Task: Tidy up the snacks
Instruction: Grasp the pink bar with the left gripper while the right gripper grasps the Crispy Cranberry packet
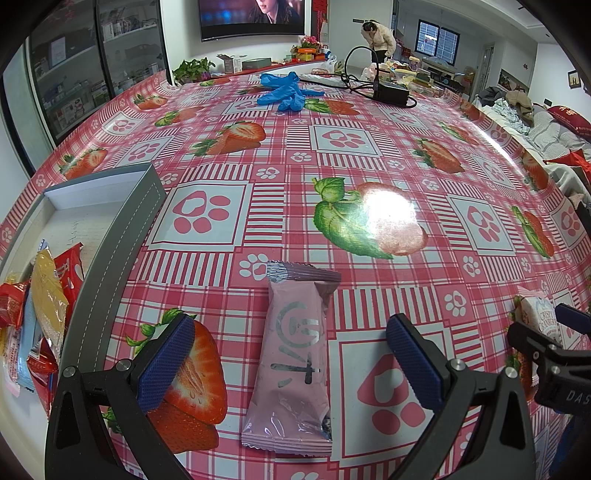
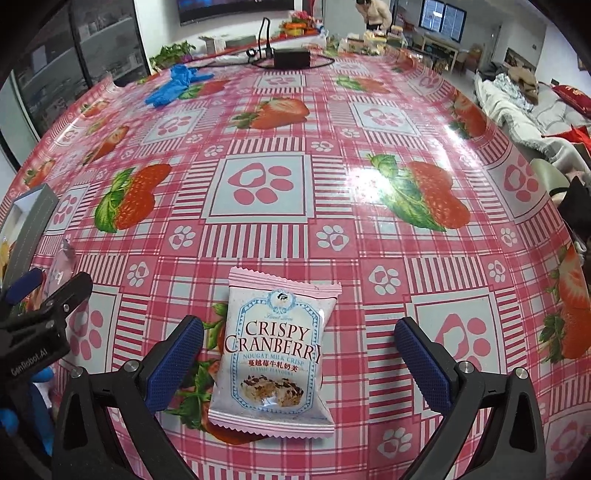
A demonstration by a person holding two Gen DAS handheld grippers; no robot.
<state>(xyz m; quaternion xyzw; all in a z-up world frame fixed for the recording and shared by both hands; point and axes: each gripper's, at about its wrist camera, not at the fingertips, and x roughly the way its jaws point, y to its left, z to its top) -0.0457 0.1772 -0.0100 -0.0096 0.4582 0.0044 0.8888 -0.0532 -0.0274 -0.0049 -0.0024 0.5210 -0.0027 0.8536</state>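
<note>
Left gripper spread wide, blue pads apart on either side of a long pink snack packet lying flat on the strawberry tablecloth, near the table's near edge; no contact visible. Right gripper open too, framing the Crispy Cranberry nougat pouch, also flat on the cloth near the same edge, pads clear of the wrapper. At the table's left edge, a grey box with white inside, already holding a jumble of red, yellow and blue wrappers. Toward the far edge, blue gloves in a heap and a black power brick with looped cable. Beyond the table, a TV on.
</note>
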